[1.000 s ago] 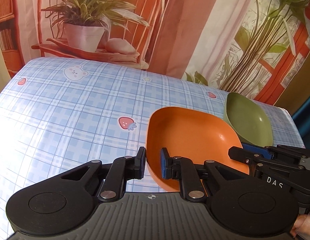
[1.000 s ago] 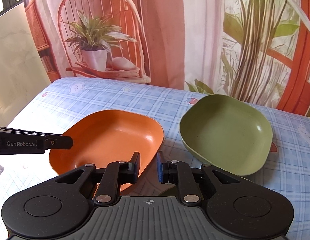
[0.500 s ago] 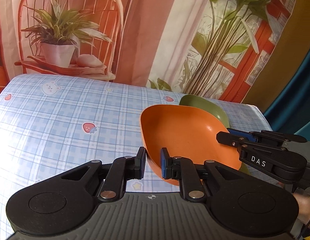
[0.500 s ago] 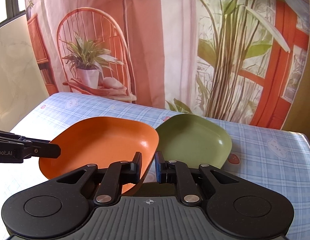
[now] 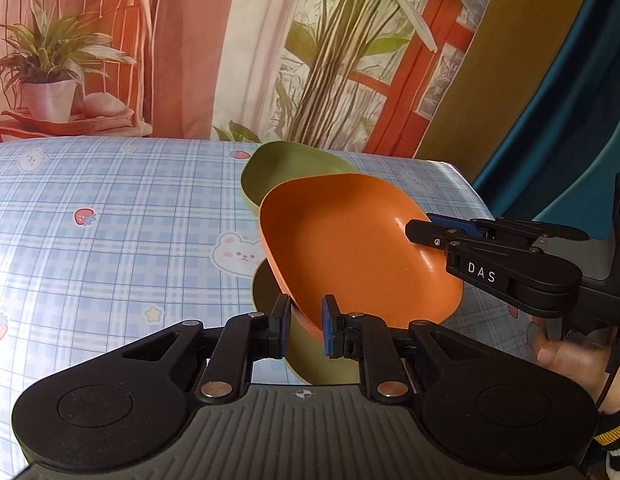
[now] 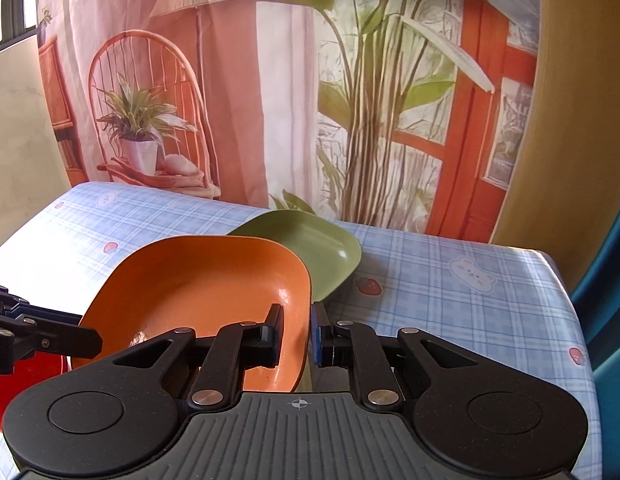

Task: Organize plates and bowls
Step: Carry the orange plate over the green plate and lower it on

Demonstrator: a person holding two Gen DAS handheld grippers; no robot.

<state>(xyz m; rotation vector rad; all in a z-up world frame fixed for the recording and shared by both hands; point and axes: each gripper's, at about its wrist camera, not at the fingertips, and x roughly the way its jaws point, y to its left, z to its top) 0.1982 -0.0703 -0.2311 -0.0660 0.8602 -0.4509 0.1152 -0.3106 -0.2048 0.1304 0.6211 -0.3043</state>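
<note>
An orange plate point(image 5: 350, 248) is held in the air between both grippers, tilted. My left gripper point(image 5: 304, 326) is shut on its near rim. My right gripper point(image 6: 295, 334) is shut on its opposite rim; it shows in the left wrist view point(image 5: 434, 232) at the right. The orange plate point(image 6: 198, 288) hangs above and in front of a green plate point(image 6: 310, 252) that lies on the table; the green plate point(image 5: 286, 168) is partly hidden behind it. Another green dish point(image 5: 306, 360) lies below the orange plate, near my left fingers.
The table has a blue checked cloth point(image 5: 110, 220) with bear and strawberry prints. A red dish point(image 6: 26, 376) sits at the lower left of the right wrist view. The table's right edge point(image 6: 566, 292) is close. A printed backdrop hangs behind.
Both grippers have lifted the orange plate and carried it to the right, so it now overlaps the green plate. The view has swung toward the table's right end.
</note>
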